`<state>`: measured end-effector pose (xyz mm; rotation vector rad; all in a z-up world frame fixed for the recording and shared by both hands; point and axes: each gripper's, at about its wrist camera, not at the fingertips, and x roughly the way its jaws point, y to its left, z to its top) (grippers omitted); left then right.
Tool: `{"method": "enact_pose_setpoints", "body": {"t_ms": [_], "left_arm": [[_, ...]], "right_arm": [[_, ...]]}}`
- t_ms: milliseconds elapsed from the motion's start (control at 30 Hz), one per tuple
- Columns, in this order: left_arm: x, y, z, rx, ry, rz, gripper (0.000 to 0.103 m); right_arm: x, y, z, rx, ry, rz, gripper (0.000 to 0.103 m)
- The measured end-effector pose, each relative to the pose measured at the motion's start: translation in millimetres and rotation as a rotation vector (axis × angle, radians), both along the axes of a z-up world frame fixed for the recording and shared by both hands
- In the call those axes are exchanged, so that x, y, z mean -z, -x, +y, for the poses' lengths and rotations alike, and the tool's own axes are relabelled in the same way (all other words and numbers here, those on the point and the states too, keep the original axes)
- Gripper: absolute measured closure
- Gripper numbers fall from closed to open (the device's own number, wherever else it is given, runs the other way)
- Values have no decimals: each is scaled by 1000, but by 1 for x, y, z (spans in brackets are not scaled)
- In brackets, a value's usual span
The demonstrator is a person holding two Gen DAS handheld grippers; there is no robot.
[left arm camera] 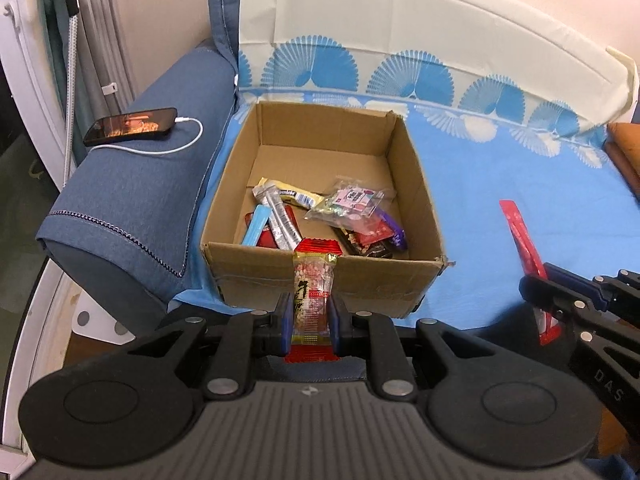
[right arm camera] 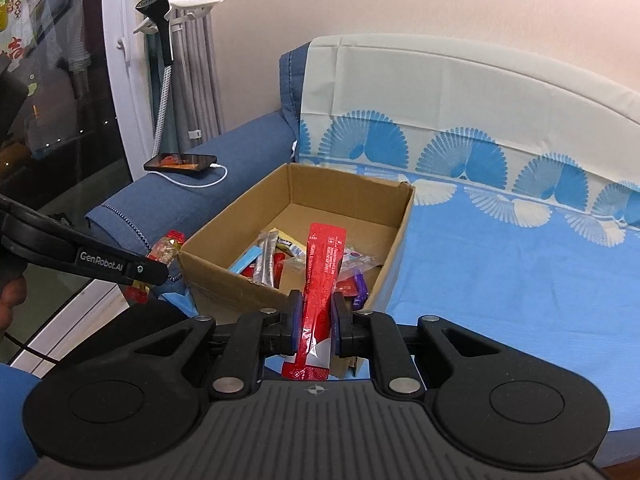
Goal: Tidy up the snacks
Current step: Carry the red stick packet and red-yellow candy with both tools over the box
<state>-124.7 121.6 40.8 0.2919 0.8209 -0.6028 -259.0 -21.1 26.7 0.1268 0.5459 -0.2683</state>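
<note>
Curtains [right arm camera: 192, 80] and a dark glass door [right arm camera: 60, 100] stand far left of both claws, with a white wall hanger [right arm camera: 180, 12] holding a black handset on a braided hose. Nearer, off the left claw's left side, a phone [left arm camera: 132, 125] lies lit on the blue sofa arm [left arm camera: 140, 200], a white cable [left arm camera: 176, 146] plugged into it. The left gripper [left arm camera: 311, 316] is clamped on a clear nut packet [left arm camera: 314, 280] with red ends, which stands upright between the blue pads; its printing is too small to read. Seen from the right wrist, that claw's finger carries the white lettering "GenRobot.AI". Just ahead of both claws sits the open cardboard box [left arm camera: 248, 264], resting on a light blue sheet [left arm camera: 500, 200]; snacks lie jumbled on its floor, among them a pale blue bar [left arm camera: 256, 226], a silver stick [left arm camera: 282, 220], a yellow wrapper [left arm camera: 296, 194], a clear bag with a pink label [left arm camera: 352, 200] and a purple wrapper [left arm camera: 394, 232]. The right gripper [right arm camera: 316, 320] is closed on a long red sachet [right arm camera: 322, 276], held upright over the box's near edge; its white print is illegible. The letters "DAS" show on the right claw's arm in the left wrist view. Behind and to the right, a cream cloth with blue fan motifs [right arm camera: 460, 148] drapes the sofa back, below a plain peach wall [right arm camera: 400, 0].
</note>
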Motion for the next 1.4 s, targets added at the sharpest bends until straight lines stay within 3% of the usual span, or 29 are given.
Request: {"method": "enact_pose_setpoints", "body": {"t_ms": [567, 1400], "left_arm": [[-2, 2, 4, 1, 5, -14, 83], [18, -30, -15, -2, -33, 45, 83]], "right_arm": [[-1, 2, 6, -8, 12, 3, 87], [16, -24, -9, -16, -29, 89, 87]]}}
